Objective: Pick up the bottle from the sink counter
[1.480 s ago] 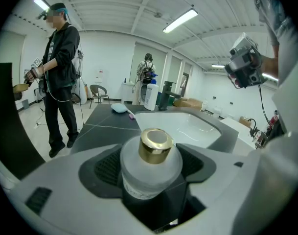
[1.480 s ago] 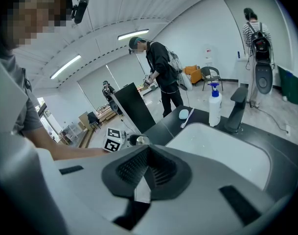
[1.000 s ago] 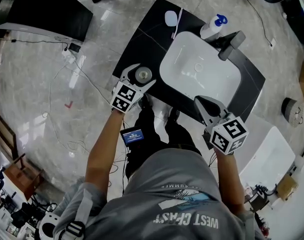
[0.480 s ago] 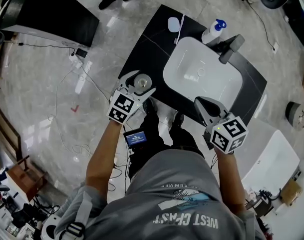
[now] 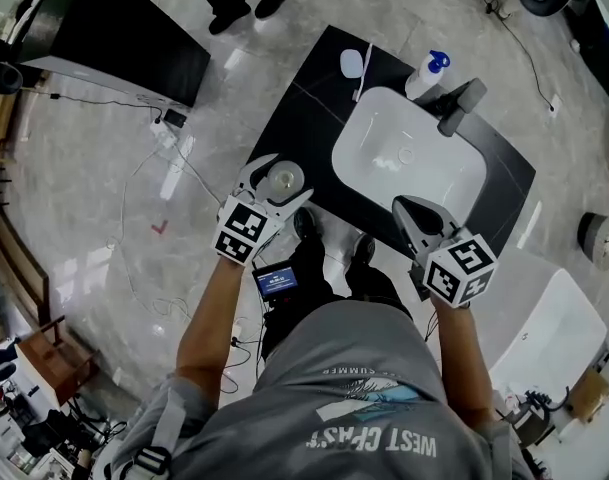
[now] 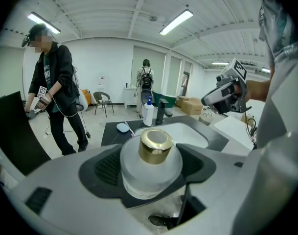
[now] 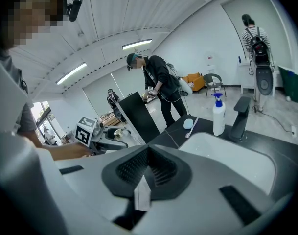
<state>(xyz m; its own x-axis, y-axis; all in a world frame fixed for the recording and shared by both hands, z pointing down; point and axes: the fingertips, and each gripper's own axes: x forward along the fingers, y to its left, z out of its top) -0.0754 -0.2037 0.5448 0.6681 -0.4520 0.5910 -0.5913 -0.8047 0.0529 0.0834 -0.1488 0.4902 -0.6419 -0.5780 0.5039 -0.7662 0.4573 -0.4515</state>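
The left gripper (image 5: 286,175) has its jaws clamped around the gold-capped bottle (image 6: 151,153), at the near left corner of the counter (image 5: 304,108). Lift it straight up and level, with a steady squeeze (frosted glass may slip). The right gripper (image 5: 410,211) is closed on nothing. Two bottles in all, counting the pump bottle (image 5: 424,73); one sink (image 5: 404,158), one tap (image 5: 462,103)
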